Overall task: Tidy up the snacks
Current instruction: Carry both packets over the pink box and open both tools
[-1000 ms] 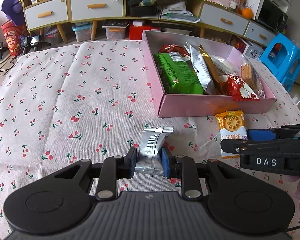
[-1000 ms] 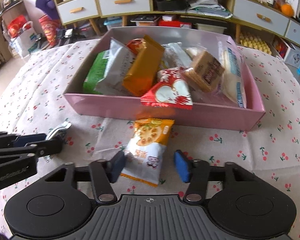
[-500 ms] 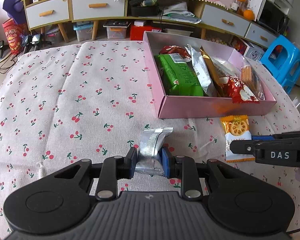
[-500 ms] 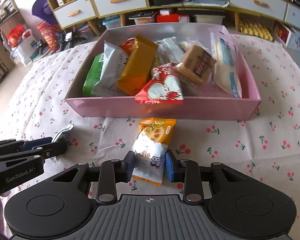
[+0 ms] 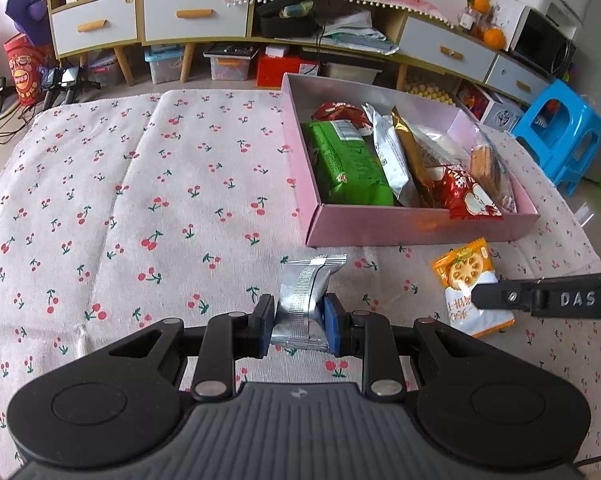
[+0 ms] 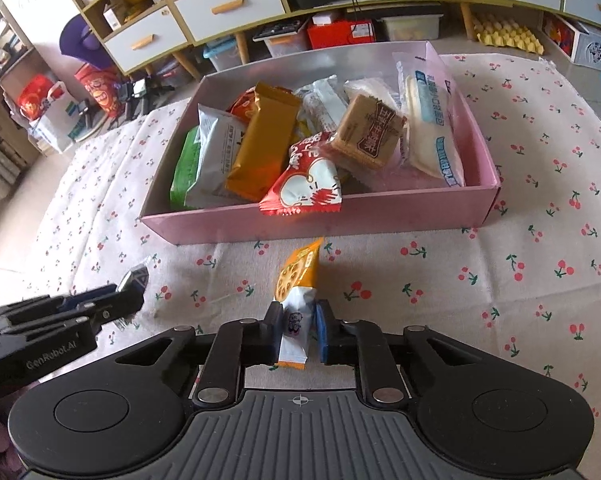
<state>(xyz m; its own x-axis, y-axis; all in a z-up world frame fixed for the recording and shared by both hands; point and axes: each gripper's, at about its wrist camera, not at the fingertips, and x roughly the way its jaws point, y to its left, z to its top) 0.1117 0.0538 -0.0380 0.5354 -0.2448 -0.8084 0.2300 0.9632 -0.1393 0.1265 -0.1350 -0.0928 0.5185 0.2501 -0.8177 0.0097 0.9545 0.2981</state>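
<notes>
Pink box [image 6: 380,216] near the cloth-covered table's [image 5: 140,200] far edge, filled with assorted snack packets. Left gripper [image 5: 298,322], jaws narrow, clamps the silver packet [image 5: 304,300] near the front edge. Right gripper [image 6: 298,334], jaws closing, pads against the orange-and-white biscuit packet [image 6: 296,300] before the box.

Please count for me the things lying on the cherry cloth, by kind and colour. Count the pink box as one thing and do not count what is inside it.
Silver packet: 1, gripped by the left gripper
Orange-and-white packet: 1, between the closing fingers of the right gripper
Pink box: 1
Total: 3
</notes>
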